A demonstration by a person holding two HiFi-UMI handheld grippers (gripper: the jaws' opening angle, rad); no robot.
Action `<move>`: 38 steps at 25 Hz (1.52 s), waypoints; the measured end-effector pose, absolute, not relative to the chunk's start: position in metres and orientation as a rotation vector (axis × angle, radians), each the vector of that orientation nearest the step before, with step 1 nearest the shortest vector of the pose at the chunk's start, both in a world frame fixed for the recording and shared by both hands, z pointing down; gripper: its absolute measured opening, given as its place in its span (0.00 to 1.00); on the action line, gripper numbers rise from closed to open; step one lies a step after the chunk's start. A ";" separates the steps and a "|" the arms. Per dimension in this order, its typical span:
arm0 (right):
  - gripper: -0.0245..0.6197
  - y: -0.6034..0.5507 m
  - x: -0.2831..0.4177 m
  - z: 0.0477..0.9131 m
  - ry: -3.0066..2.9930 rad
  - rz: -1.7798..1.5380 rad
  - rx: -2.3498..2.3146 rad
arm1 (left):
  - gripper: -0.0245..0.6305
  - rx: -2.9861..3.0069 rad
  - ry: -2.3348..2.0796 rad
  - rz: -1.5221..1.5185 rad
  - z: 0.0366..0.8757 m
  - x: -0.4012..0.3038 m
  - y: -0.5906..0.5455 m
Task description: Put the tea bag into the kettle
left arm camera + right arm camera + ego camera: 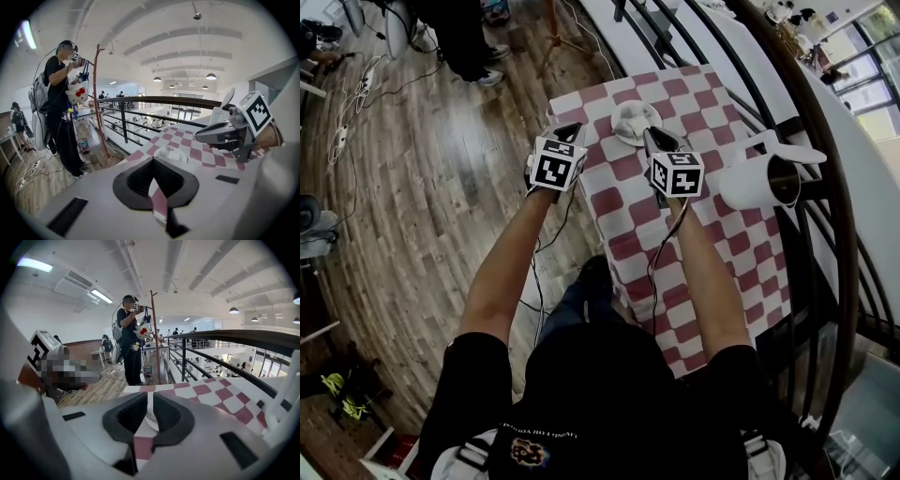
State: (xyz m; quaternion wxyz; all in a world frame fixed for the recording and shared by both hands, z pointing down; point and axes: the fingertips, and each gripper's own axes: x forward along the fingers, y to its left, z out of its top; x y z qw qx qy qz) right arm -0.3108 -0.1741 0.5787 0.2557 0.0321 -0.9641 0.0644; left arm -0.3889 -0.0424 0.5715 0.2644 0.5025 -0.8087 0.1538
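The left hand-held gripper (568, 131) and right hand-held gripper (652, 140) both have their jaws together, empty. Just beyond them the tea bag (636, 116) lies on a white saucer (620, 130). The kettle (754, 181) sits to the right on the checked surface (712, 103).

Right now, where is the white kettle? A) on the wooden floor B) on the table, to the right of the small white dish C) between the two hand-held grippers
B: the head view shows the kettle at the right edge of the checked table, with the white dish to its left.

No readable text, apparently.
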 end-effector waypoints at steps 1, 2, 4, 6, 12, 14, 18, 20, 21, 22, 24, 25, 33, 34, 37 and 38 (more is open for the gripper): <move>0.09 -0.174 -0.312 0.583 -2.610 0.176 0.084 | 0.04 1.351 -2.181 0.418 0.575 -0.389 -0.042; 0.09 -0.173 -0.313 0.587 -2.602 0.175 0.080 | 0.04 1.342 -2.178 0.422 0.578 -0.390 -0.041; 0.09 -0.172 -0.316 0.597 -2.586 0.174 0.068 | 0.04 1.325 -2.176 0.428 0.585 -0.392 -0.040; 0.09 -0.173 -0.317 0.606 -2.569 0.177 0.054 | 0.04 1.312 -2.169 0.427 0.592 -0.393 -0.042; 0.09 -0.172 -0.321 0.631 -2.519 0.179 0.021 | 0.04 1.258 -2.112 0.445 0.622 -0.393 -0.039; 0.10 -0.172 -0.323 0.637 -2.508 0.181 0.013 | 0.04 1.245 -2.102 0.446 0.629 -0.394 -0.038; 0.13 -0.171 -0.327 0.648 -2.481 0.179 -0.001 | 0.04 1.212 -2.081 0.445 0.644 -0.395 -0.034; 0.14 -0.171 -0.330 0.653 -2.470 0.168 -0.005 | 0.04 1.197 -2.078 0.445 0.650 -0.397 -0.033; 0.14 -0.170 -0.332 0.655 -2.464 0.163 -0.008 | 0.04 1.192 -2.078 0.449 0.652 -0.399 -0.033; 0.14 -0.170 -0.333 0.657 -2.459 0.158 -0.012 | 0.04 1.184 -2.074 0.451 0.655 -0.400 -0.033; 0.15 -0.169 -0.336 0.661 -2.449 0.149 -0.017 | 0.04 1.161 -2.059 0.449 0.662 -0.402 -0.032; 0.15 -0.169 -0.337 0.662 -2.446 0.148 -0.018 | 0.04 1.155 -2.055 0.452 0.664 -0.404 -0.033; 0.16 -0.170 -0.345 0.677 -2.421 0.152 -0.029 | 0.04 1.135 -2.044 0.439 0.674 -0.411 -0.045; 0.16 -0.170 -0.345 0.679 -2.417 0.156 -0.029 | 0.04 1.135 -2.046 0.437 0.674 -0.411 -0.047; 0.17 -0.170 -0.347 0.684 -2.408 0.164 -0.030 | 0.04 1.141 -2.039 0.433 0.677 -0.408 -0.054; 0.17 -0.170 -0.348 0.685 -2.407 0.166 -0.030 | 0.04 1.145 -2.035 0.431 0.678 -0.407 -0.057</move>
